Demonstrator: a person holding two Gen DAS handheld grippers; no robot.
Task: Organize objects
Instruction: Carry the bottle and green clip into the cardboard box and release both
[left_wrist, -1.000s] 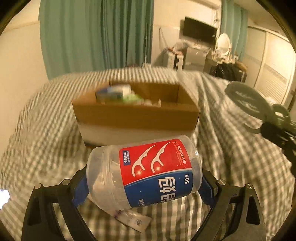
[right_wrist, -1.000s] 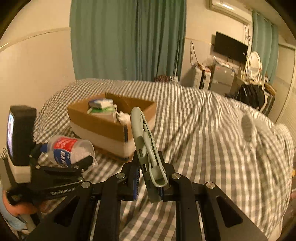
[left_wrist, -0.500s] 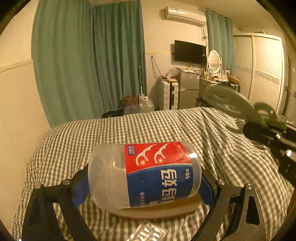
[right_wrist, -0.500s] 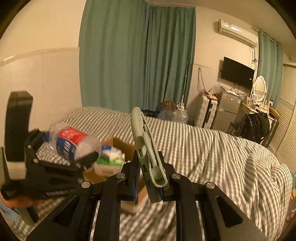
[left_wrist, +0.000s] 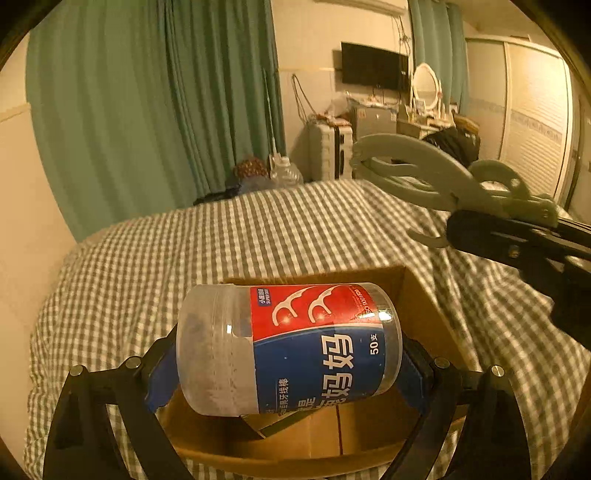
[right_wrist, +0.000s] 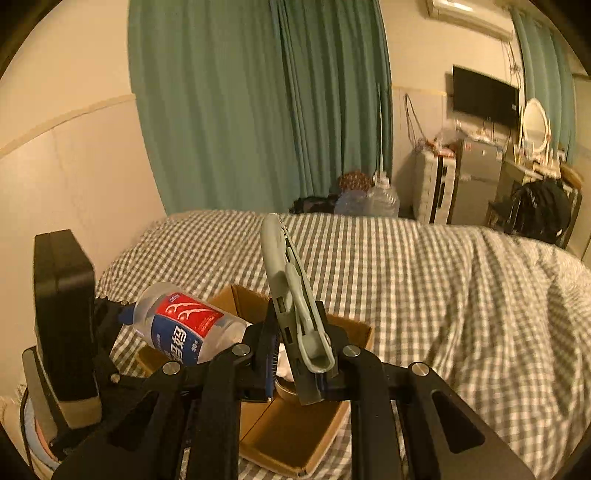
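Observation:
My left gripper (left_wrist: 288, 363) is shut on a clear floss-pick jar (left_wrist: 291, 347) with a red and blue label, held sideways above the open cardboard box (left_wrist: 424, 306) on the checked bed. In the right wrist view the same jar (right_wrist: 186, 328) hangs over the box (right_wrist: 295, 439) at the left. My right gripper (right_wrist: 299, 363) is shut on a grey-green plastic tool with looped handles (right_wrist: 291, 299), standing upright over the box. That tool (left_wrist: 436, 181) appears at the upper right of the left wrist view. Most of the box contents are hidden.
The grey-and-white checked bedspread (right_wrist: 443, 288) stretches right and far beyond the box. Green curtains (right_wrist: 258, 110), a cream wall (right_wrist: 74, 166), water jugs (right_wrist: 373, 201), a fridge and dresser (right_wrist: 476, 177) stand past the bed.
Both grippers have risen and come forward over the box: a second ago it lay ahead of them, now it sits directly under the jar and the tool. Both grips are unchanged.

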